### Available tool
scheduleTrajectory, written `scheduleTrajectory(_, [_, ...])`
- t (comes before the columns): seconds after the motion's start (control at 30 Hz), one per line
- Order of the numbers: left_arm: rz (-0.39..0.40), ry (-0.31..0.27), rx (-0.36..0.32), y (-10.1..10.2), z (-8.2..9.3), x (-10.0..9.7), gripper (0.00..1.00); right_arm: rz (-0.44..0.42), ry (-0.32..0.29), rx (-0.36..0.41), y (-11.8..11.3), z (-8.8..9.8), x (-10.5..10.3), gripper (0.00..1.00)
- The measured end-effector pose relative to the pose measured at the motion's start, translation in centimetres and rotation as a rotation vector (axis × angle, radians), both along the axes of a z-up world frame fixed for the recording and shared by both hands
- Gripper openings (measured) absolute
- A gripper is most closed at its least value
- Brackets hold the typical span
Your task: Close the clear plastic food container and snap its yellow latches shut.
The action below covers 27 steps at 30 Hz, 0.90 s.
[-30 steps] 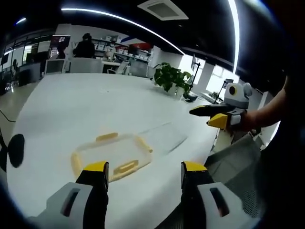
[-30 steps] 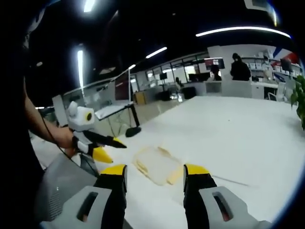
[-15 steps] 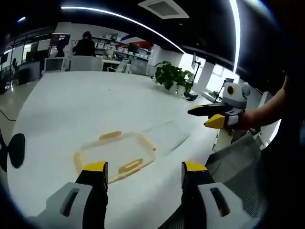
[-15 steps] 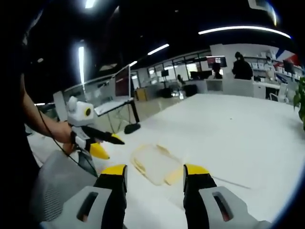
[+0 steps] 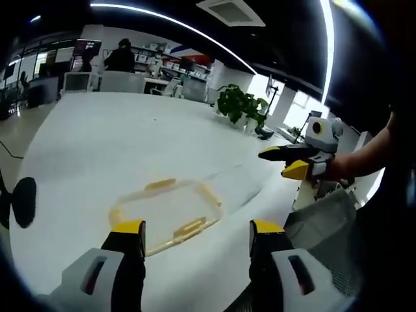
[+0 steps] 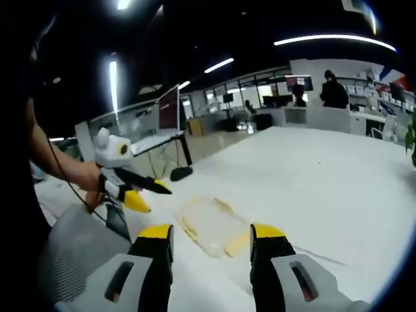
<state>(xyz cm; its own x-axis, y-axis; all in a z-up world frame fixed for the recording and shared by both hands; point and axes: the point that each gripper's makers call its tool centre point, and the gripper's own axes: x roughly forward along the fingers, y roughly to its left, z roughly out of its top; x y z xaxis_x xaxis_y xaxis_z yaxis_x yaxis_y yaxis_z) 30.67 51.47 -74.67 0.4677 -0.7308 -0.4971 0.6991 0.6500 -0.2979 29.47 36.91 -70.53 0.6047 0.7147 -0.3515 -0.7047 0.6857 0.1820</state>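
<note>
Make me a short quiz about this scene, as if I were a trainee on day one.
1. True or false: the left tool is clamped on the clear container.
2. Which colour are the latches on the container? A) blue B) yellow C) green
3. What does the container rest on?

Key
1. False. The left tool's jaws stand open, short of the container, gripping nothing; the right tool is open too.
2. B, yellow.
3. The white table, near the edge closest to the person, with a potted plant at the table's far side.
</note>
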Motion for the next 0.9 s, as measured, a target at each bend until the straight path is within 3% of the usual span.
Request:
scheduleTrajectory(0.27, [-0.005, 0.000, 0.016, 0.4, -0.4, 0.6, 0.64, 0.023, -0.002, -0.002, 0.7, 0.0, 0.8, 0.47])
scheduleTrajectory(0.9, [-0.049, -0.004, 0.062, 2.0, -1.2, 2.5, 0.63, 0.098, -0.006, -0.105, 1.7, -1.7, 1.6, 0.46])
